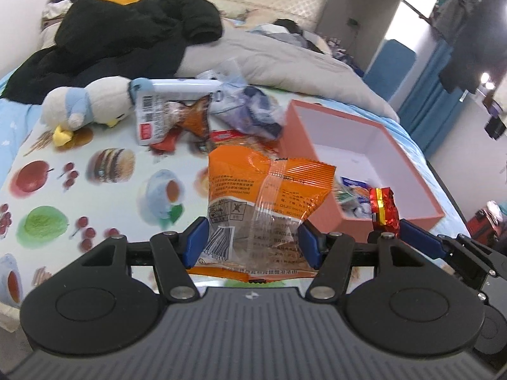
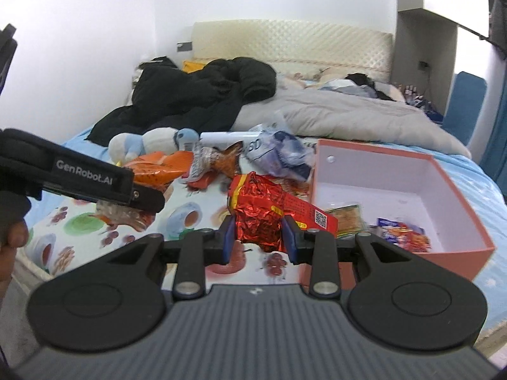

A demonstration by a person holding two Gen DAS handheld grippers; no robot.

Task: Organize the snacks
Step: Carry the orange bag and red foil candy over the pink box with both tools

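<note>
A bedroom: a bed spread with a fruit-and-food print cloth, a grey quilt and black coat at twelve o'clock. An open orange box sits at three o'clock, a few snacks inside. The left gripper has its jaws clamped on an orange snack bag, long axis upright. The right gripper has its jaws clamped on a red foil packet, just beside the box's near corner. A loose snack pile lies at eleven o'clock.

right hand-held gripper | clamps red foil snack | beside pink box
</note>
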